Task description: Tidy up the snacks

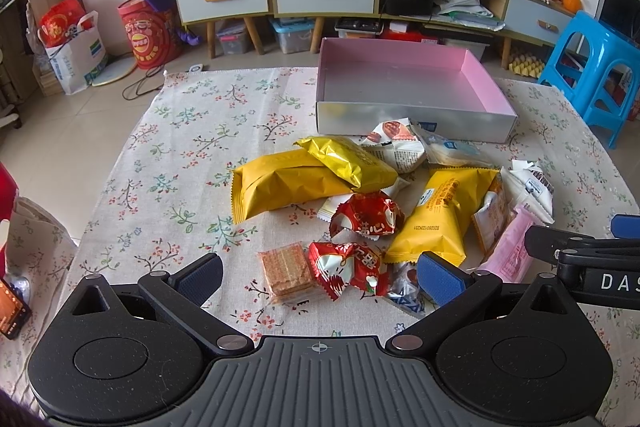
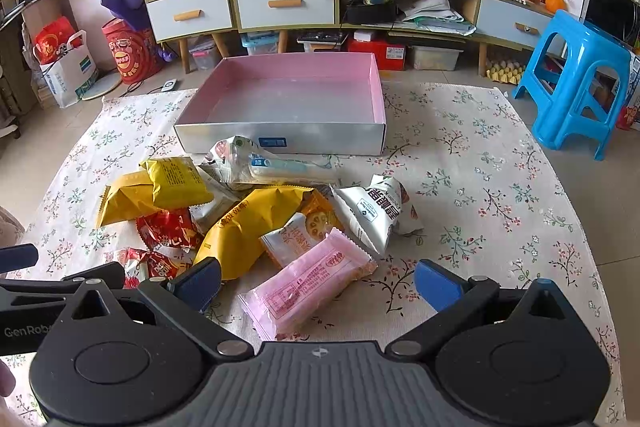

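Note:
A pile of snack packets lies on the floral cloth in front of an empty pink-lined box. The pile holds yellow packets, red packets, a white packet, a cracker pack and a pink packet. My left gripper is open, its fingers on either side of the cracker pack and a red packet. My right gripper is open, its fingers on either side of the pink packet.
A blue plastic stool stands to the right of the table. Shelving with drawers runs along the far wall. Bags stand on the floor at the left. The floral cloth is bare left of the pile.

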`<state>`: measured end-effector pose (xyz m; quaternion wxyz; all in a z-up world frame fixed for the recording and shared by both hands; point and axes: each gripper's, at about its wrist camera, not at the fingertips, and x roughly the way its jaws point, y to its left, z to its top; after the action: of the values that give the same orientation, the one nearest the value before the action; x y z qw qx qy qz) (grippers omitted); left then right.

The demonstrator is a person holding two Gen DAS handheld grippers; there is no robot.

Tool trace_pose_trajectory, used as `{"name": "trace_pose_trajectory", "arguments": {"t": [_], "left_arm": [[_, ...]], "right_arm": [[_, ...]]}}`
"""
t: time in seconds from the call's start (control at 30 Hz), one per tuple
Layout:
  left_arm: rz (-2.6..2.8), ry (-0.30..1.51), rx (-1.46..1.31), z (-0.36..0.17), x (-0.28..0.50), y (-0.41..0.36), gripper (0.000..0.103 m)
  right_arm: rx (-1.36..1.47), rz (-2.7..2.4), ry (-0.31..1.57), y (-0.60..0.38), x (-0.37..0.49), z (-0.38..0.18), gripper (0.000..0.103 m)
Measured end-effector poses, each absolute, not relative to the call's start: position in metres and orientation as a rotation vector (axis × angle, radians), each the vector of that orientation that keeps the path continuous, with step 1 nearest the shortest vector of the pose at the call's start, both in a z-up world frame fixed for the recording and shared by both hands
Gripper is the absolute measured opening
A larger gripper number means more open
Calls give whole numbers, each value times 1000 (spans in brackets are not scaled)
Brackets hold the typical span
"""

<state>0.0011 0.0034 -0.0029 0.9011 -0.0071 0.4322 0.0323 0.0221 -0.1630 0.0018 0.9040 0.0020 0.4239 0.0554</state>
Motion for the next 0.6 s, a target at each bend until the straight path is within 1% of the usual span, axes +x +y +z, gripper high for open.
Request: {"name": "trace_pose_trajectory", "arguments": {"t": [0.6], "left_arm": [[70,896,-15,-3,1,4,103]], "right_arm": [[2,114,880,-165,22,0,93]]}}
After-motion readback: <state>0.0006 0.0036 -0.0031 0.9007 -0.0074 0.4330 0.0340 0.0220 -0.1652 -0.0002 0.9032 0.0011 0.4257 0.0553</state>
